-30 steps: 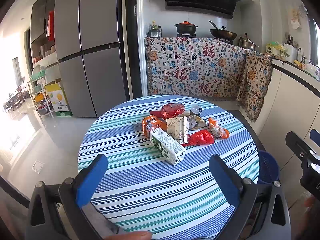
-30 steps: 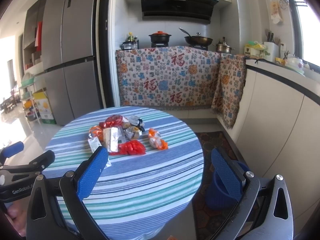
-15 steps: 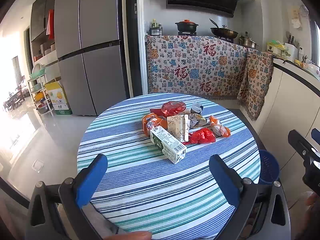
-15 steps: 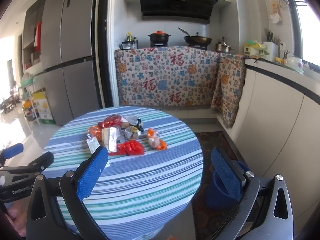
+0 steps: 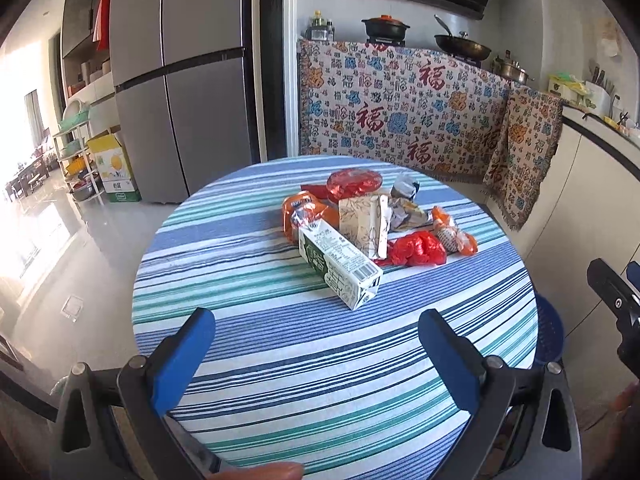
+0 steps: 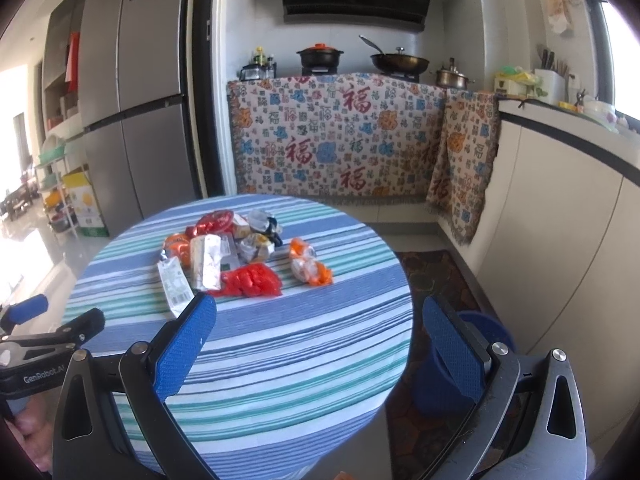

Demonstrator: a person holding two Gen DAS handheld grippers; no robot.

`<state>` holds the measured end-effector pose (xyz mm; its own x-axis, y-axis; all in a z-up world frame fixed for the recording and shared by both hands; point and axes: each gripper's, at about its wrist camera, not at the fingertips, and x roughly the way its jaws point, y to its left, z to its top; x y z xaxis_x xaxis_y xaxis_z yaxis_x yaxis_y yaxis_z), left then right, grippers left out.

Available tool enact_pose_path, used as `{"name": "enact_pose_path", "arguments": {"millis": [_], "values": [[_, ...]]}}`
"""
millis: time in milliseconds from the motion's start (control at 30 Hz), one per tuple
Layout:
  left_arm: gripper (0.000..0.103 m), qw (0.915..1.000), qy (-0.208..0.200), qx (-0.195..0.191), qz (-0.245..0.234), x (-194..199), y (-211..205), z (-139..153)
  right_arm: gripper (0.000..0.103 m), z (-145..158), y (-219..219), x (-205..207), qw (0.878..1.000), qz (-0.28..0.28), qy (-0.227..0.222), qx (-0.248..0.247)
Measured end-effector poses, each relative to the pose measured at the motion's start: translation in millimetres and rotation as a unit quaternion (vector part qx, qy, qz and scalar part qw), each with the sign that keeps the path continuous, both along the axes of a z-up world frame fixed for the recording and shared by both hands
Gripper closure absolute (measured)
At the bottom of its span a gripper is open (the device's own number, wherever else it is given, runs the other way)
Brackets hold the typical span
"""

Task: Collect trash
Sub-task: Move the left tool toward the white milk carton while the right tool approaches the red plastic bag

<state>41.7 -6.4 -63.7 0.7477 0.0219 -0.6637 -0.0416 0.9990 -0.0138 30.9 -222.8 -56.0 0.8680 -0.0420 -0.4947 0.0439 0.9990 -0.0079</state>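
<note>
Both tools sit spread wide, gripping nothing: left tool [image 5: 314, 334], right tool [image 6: 316, 320]. The trash pile [image 5: 372, 220] lies mid-surface [image 5: 280, 360], well ahead of both; milk carton [image 5: 340, 266] is nearest the left one.

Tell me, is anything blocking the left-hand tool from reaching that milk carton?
Nothing visible does. The left gripper has its jaws open, and only bare striped tablecloth lies between it and the milk carton. The carton is the nearest piece of the trash pile; the other wrappers sit behind it.
</note>
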Motion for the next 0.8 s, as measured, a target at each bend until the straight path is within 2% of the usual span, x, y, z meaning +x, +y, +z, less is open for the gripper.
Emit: {"name": "enact_pose_path", "arguments": {"millis": [300, 433, 567, 800], "values": [[0.000, 0.9993, 0.036, 0.001, 0.011, 42, -23, -42, 0.000, -49, -17, 29, 0.999, -0.001, 0.046, 0.017], [0.000, 0.9988, 0.040, -0.005, 0.027, 75, -29, -53, 0.000, -67, -24, 38, 0.997, -0.002, 0.067, 0.024], [0.000, 0.9980, 0.044, 0.004, 0.045, 105, -35, -66, 0.000, -81, -29, 45, 0.996, -0.004, 0.083, 0.029], [0.000, 0.9947, 0.063, 0.019, 0.079, 136, -44, -93, 0.000, -93, -31, 57, 0.994, 0.000, 0.102, 0.031]]}}
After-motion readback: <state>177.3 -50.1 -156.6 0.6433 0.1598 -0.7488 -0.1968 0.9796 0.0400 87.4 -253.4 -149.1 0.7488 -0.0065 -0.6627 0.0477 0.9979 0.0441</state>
